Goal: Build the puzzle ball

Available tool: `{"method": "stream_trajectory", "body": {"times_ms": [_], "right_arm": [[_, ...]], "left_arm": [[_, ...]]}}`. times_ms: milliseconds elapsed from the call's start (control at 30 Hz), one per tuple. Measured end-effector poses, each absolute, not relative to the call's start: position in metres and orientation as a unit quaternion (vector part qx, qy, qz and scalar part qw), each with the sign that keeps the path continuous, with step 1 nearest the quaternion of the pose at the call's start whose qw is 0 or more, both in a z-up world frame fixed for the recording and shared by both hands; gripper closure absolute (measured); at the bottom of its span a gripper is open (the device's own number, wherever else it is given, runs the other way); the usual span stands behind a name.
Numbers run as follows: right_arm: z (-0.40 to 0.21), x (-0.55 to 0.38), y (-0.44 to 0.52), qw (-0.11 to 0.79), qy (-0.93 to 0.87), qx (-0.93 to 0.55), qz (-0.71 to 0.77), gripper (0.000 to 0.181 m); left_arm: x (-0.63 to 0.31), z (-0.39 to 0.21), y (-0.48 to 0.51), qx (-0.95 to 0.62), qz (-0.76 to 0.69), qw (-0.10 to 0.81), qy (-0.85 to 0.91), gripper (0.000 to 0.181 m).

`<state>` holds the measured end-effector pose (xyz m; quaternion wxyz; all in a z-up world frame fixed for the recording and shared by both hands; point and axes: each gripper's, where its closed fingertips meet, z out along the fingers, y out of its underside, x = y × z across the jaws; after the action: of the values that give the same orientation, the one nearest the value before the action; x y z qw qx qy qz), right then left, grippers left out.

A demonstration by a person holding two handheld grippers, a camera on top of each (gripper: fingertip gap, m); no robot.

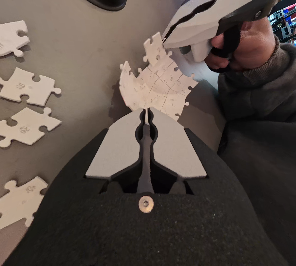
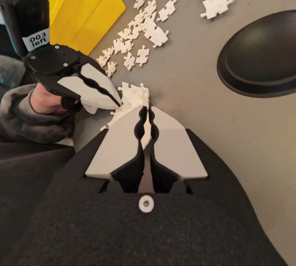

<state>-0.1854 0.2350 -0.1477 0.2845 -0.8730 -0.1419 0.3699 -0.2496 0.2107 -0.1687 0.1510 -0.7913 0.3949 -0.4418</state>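
Left gripper (image 1: 147,111) clamps curved puzzle shell (image 1: 157,91) at its lower edge as anchor; right gripper (image 1: 164,42) pinches shell's top piece (image 1: 154,49), likely seating it.

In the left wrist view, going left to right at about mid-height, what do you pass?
Loose white puzzle pieces on the grey table → the joined curved puzzle section, its lower edge pinched by the left gripper → the right gripper shut on the section's top piece → the person's hand and grey sleeve.
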Motion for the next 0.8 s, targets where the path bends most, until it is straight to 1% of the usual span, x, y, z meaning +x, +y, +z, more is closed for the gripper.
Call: {"method": "stream_trajectory", "body": {"times_ms": [233,533,767,800], "right_arm": [[-0.156,-0.192,0.240,0.244,-0.216,-0.884,0.337,0.179],[-0.170,-0.193,0.243,0.225,-0.211,-0.893,0.328,0.179],[-0.175,-0.193,0.244,0.219,-0.201,-0.900,0.320,0.179],[-0.175,-0.193,0.244,0.219,-0.201,-0.899,0.321,0.179]], "left_arm": [[-0.249,-0.170,0.212,-0.795,-0.439,0.148,0.391,0.181],[-0.251,-0.168,0.214,-0.797,-0.439,0.151,0.387,0.181],[-0.258,-0.164,0.228,-0.809,-0.426,0.182,0.361,0.157],[-0.259,-0.166,0.229,-0.813,-0.425,0.178,0.356,0.156]]}}
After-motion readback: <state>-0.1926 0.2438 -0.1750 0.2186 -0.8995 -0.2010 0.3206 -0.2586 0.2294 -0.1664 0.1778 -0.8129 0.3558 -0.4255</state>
